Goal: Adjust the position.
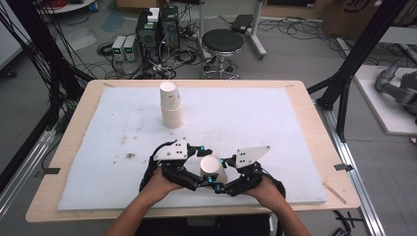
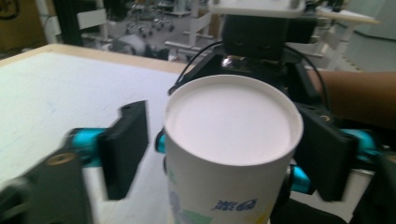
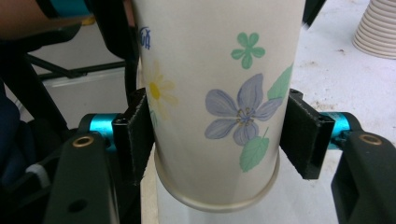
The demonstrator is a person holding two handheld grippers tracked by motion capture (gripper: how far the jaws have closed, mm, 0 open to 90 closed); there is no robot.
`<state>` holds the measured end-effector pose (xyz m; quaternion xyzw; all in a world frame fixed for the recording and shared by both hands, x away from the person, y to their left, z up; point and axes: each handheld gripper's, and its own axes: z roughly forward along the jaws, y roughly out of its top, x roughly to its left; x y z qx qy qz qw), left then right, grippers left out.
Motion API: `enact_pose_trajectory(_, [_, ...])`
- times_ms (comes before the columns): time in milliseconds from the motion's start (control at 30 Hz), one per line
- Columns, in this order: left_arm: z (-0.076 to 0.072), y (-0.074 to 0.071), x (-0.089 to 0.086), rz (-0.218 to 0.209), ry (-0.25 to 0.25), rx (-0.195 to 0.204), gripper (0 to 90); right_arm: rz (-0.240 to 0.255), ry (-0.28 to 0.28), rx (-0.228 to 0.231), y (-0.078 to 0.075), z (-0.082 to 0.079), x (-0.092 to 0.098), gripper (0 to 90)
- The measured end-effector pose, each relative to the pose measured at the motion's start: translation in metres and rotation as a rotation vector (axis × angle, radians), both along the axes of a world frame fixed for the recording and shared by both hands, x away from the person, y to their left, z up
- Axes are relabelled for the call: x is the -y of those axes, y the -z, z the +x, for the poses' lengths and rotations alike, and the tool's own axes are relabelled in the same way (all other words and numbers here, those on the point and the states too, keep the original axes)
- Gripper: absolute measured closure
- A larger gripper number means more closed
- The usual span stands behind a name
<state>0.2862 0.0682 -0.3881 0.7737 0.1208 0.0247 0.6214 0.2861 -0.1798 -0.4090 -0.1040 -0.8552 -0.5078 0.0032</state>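
Note:
A flowered paper cup [image 1: 212,168] sits between my two grippers near the front of the white mat [image 1: 255,118], its flat white end facing up. My right gripper [image 1: 223,175] is shut on the cup [image 3: 219,93], and both black pads [image 3: 138,135] press its sides. My left gripper [image 1: 196,169] stands open around the same cup [image 2: 233,140]. Its left pad [image 2: 125,149] is clear of the wall, while the other pad sits close beside it. The right gripper's body [image 2: 261,37] shows behind the cup.
A stack of upside-down paper cups [image 1: 171,105] stands at the mat's far middle and appears as a ribbed stack [image 3: 379,28] in the right gripper view. Wooden table edge [image 1: 314,123] frames the mat. A stool [image 1: 223,42] and cabled equipment stand beyond.

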Motion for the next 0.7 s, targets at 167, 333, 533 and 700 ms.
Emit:
enact_pose_trajectory(167, [0.001,-0.006,-0.007,0.049,0.031,-0.011,17.6,-0.058,-0.014,0.022,-0.001,0.0,-0.001,35.9])
enact_pose_trajectory(333, [0.002,-0.013,-0.012,0.13,0.062,-0.015,17.6,-0.137,-0.037,0.058,-0.005,0.002,-0.004,36.1])
enact_pose_trajectory(533, [0.003,-0.018,-0.012,0.198,0.081,-0.01,17.6,-0.235,-0.067,0.084,-0.013,0.004,-0.013,36.0])
enact_pose_trajectory(700, [0.003,-0.019,-0.011,0.251,0.098,-0.003,17.7,-0.292,-0.088,0.089,-0.018,0.006,-0.02,36.0])
